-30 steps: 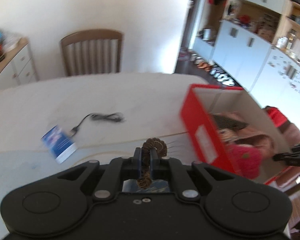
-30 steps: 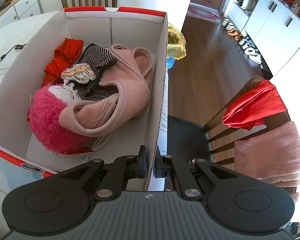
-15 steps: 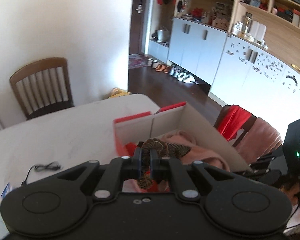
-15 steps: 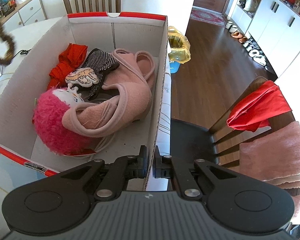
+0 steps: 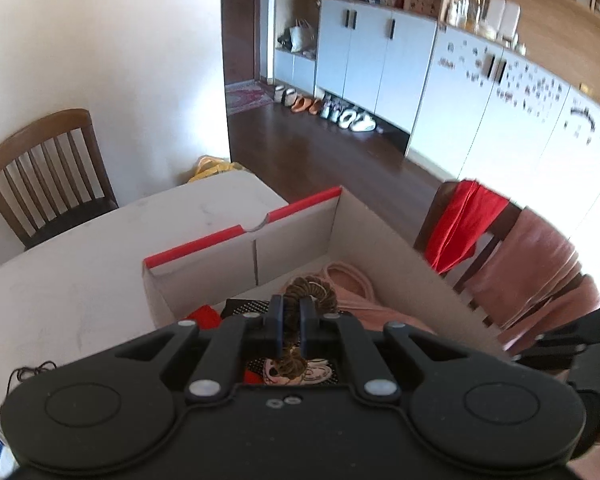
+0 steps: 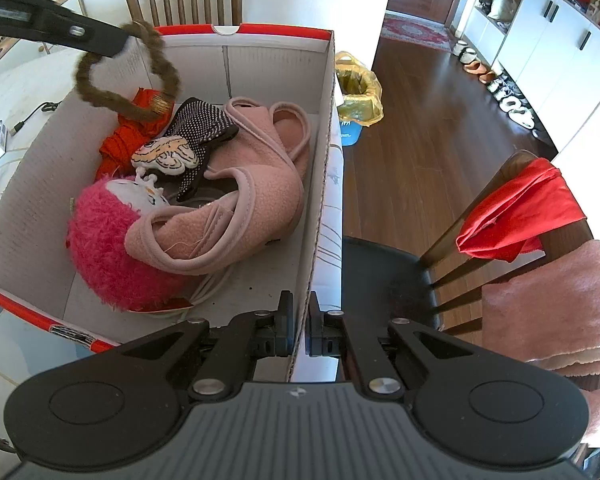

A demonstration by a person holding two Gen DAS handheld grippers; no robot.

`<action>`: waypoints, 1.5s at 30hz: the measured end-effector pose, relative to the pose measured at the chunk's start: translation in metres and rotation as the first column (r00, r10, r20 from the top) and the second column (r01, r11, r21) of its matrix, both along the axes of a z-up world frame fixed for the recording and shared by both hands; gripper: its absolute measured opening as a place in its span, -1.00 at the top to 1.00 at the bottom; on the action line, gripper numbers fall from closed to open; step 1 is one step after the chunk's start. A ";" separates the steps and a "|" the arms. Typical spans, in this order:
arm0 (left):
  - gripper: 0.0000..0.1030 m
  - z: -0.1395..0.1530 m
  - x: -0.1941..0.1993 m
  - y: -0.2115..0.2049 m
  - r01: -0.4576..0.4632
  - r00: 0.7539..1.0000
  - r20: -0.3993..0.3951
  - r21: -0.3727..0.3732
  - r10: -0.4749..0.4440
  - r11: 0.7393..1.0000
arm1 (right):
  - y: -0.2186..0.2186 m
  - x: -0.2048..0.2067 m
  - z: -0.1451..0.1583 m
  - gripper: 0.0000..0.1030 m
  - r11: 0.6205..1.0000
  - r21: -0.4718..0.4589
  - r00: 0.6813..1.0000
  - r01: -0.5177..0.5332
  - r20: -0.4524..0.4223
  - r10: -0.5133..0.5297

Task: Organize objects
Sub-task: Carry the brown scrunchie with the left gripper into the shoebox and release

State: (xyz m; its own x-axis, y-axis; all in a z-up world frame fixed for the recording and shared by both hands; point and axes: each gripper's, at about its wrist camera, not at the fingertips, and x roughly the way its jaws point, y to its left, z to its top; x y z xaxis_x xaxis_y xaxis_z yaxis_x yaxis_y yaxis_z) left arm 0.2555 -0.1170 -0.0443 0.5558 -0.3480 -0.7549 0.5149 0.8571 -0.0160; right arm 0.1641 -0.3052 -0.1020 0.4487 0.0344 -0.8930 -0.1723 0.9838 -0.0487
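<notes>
Right wrist view: left gripper (image 6: 118, 46) jaws clamp a brown hair tie (image 6: 128, 76); right gripper (image 6: 298, 320) jaws clamp the box wall (image 6: 320, 184).

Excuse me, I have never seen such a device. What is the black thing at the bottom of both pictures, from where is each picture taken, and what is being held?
There is no robot here. A person holds one hand-held gripper in each hand, and each carries a camera looking along its two fingers, so its black body fills the bottom of its own picture.

The left hand-held gripper is shut on a brown hair tie, which hangs over the open cardboard box. The right hand-held gripper is shut on the box's side wall.

Inside the box lie pink slippers, a pink plush toy and red cloth. The box stands on a white table.
</notes>
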 end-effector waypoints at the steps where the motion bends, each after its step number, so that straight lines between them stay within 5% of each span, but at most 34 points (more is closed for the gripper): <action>1: 0.90 -0.003 0.002 -0.003 0.005 1.000 -0.003 0.007 -0.005 1.000 | 0.000 0.000 0.000 0.90 1.000 0.001 1.000 0.001 0.000 -0.001; 10: 0.90 -0.031 0.032 -0.012 -0.020 0.997 -0.079 0.044 0.024 0.999 | -0.002 0.000 -0.001 0.90 1.000 0.014 1.000 0.012 -0.008 -0.012; 18: 0.89 -0.054 0.044 -0.027 0.001 0.998 -0.066 0.233 0.015 0.972 | -0.002 0.001 -0.001 0.90 1.000 0.018 1.000 0.014 -0.010 -0.014; 23: 0.86 -0.063 0.046 -0.036 0.027 0.995 -0.098 0.281 0.001 0.959 | -0.002 0.002 -0.001 0.90 1.000 0.020 1.000 0.014 -0.010 -0.014; 30: 0.62 -0.066 0.044 -0.038 0.040 0.991 -0.130 0.293 -0.002 0.955 | -0.002 0.002 -0.001 0.90 1.000 0.017 1.000 0.012 -0.010 -0.012; 32: 0.40 -0.064 0.043 -0.037 0.032 0.992 -0.126 0.288 0.004 0.957 | -0.003 0.001 -0.001 0.90 1.000 0.017 1.000 0.011 -0.010 -0.011; 34: -0.03 -0.060 0.040 -0.035 0.027 0.994 -0.107 0.291 0.004 0.956 | -0.002 0.001 -0.001 0.90 1.000 0.018 1.000 0.011 -0.010 -0.011; 45: -0.21 -0.034 0.023 -0.021 0.023 0.996 -0.085 0.222 -0.005 0.975 | -0.001 0.001 -0.001 0.90 1.000 0.005 1.000 0.010 -0.007 -0.010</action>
